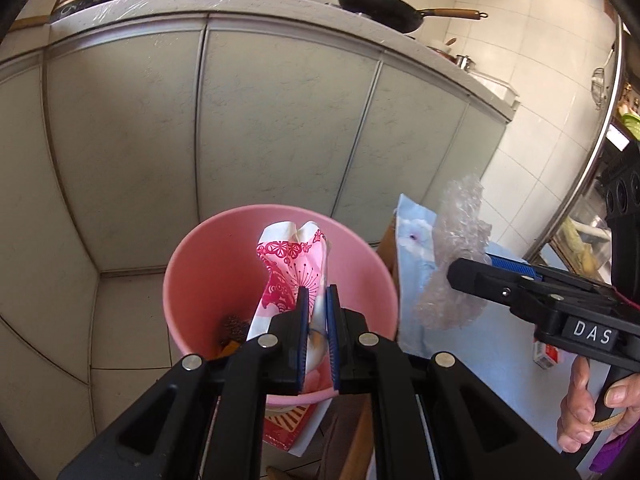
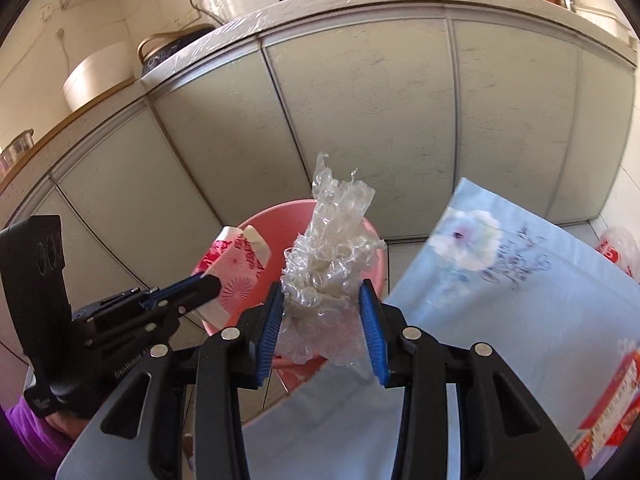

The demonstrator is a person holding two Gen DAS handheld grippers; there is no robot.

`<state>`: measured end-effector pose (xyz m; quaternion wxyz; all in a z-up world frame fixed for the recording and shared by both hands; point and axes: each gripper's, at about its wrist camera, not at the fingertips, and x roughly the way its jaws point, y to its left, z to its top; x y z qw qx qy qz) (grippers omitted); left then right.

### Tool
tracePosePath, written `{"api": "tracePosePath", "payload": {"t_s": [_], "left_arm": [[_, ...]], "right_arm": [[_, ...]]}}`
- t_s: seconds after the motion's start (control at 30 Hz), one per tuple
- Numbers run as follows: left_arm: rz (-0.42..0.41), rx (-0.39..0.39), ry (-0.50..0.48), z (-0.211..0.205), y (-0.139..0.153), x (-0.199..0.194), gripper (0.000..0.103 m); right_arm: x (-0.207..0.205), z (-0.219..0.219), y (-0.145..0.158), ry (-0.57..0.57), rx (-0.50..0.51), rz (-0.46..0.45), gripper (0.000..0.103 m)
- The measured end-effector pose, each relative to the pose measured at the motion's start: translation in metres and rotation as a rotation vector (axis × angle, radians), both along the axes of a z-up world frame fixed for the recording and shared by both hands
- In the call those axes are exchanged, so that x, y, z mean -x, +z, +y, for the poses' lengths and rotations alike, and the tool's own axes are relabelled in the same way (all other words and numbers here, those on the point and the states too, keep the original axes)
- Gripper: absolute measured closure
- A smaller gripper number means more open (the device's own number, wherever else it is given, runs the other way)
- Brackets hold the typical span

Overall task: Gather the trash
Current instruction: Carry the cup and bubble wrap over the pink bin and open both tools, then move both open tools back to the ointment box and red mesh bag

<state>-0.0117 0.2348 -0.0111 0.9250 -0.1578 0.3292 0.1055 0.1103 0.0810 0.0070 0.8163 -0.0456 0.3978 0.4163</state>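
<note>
Kitchen floor scene, seen first from the left wrist camera. A pink plastic bin [image 1: 224,280] stands on the tiled floor against grey cabinet doors [image 1: 260,120], and the left gripper [image 1: 318,312] hangs directly over its mouth. That placement looks deliberate: anything let go here would fall straight in. The blue pads are drawn almost together, pinching a crumpled pink-and-white printed paper wrapper [image 1: 290,264], which rises toward twelve o'clock above the fingertips. Some brown scraps [image 1: 232,326] already lie at the bin's bottom, at about nine o'clock from the gripper. At three o'clock the right gripper [image 1: 460,270] reaches in sideways, carrying a wad of clear bubble wrap [image 1: 460,232] above a table covered in a pale blue flowered cloth [image 1: 416,256]. A person's hand [image 1: 588,412] grips its handle at four o'clock.

From the right wrist camera, the right gripper [image 2: 322,312] stands roughly half open, its pads pressing both sides of the bubble wrap [image 2: 332,248], whose bulk keeps them apart. The pink bin [image 2: 280,220] sits just beyond, at twelve o'clock, partly hidden behind the wad. At nine o'clock the left gripper [image 2: 212,284] holds the paper wrapper [image 2: 236,276] over the rim. The blue cloth [image 2: 520,320] fills the three o'clock side.
</note>
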Motion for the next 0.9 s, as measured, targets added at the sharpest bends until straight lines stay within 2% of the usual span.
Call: {"api": "tracePosePath", "payload": {"t_s": [0.27, 0.33, 0.4, 0.5, 0.7, 0.9], "left_arm": [[0.046, 0.014, 0.041, 0.01, -0.014, -0.011, 0.094], [0.049, 0.031, 0.048, 0.013, -0.016, -0.012, 0.091], [0.061, 0.029, 0.067, 0.015, -0.017, -0.015, 0.082], [0.053, 0.042, 0.074, 0.017, -0.015, -0.013, 0.082], [0.028, 0.026, 0.069, 0.012, -0.006, -0.009, 0.082], [0.002, 0.08, 0.032, 0.004, -0.001, 0.0, 0.082]], "right_arm": [[-0.007, 0.037, -0.022, 0.024, 0.019, 0.056, 0.061], [-0.008, 0.041, -0.028, 0.038, 0.043, 0.072, 0.061], [-0.007, 0.043, -0.031, 0.045, 0.062, 0.069, 0.06], [-0.005, 0.04, -0.031, 0.052, 0.045, 0.073, 0.056], [0.001, 0.031, -0.022, 0.049, 0.018, 0.058, 0.056], [0.013, 0.004, -0.015, 0.036, -0.023, 0.048, 0.056]]}}
